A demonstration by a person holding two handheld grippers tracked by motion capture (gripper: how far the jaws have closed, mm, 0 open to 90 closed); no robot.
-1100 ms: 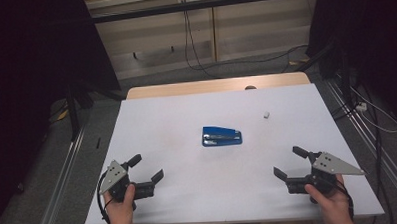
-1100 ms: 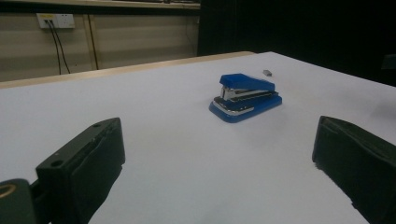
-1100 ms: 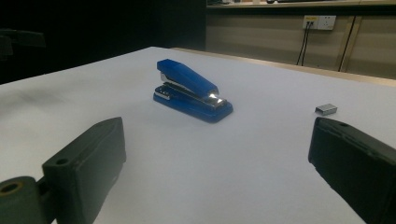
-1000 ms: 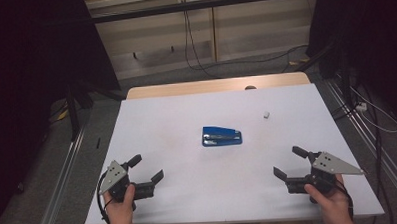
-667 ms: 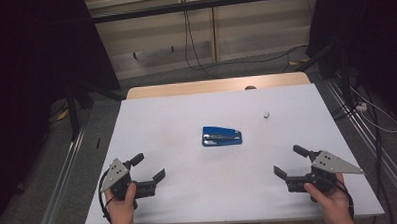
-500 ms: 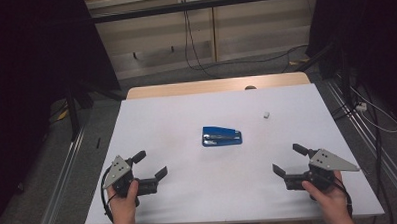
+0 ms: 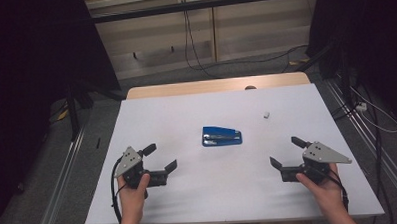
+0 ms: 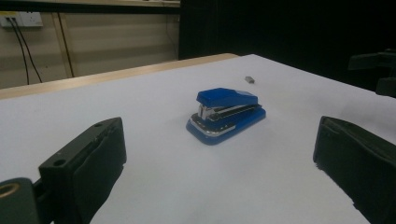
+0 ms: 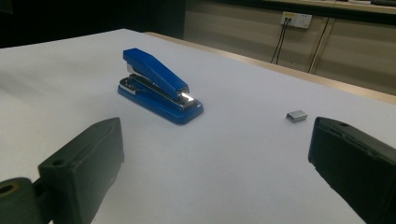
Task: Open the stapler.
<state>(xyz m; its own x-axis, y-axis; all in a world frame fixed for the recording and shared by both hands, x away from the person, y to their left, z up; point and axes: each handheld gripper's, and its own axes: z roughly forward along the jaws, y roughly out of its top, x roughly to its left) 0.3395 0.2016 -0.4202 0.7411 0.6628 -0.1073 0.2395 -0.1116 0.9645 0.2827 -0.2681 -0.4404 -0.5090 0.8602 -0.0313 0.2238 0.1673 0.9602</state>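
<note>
A blue stapler (image 7: 222,136) lies flat near the middle of the white table (image 7: 189,202), seen too in the left gripper view (image 8: 226,114) and the right gripper view (image 9: 159,86). A small grey block of staples (image 7: 267,114) rests beyond it to the right (image 9: 297,115) (image 8: 250,80). My left gripper (image 7: 160,158) is held open at the near left, well short of the stapler, nothing between its jaws. My right gripper (image 7: 287,153) is open at the near right, likewise apart from the stapler and holding nothing.
The table's far wooden edge (image 7: 215,85) borders a floor with cables (image 7: 194,47). Metal rails (image 7: 63,171) run along both sides of the table. Dark curtains stand left and right. A wall socket (image 9: 296,19) sits on the back panel.
Both grippers have shifted slightly: the left a little toward the table's middle, the right barely. Both stay open. The stapler and staple block have not moved.
</note>
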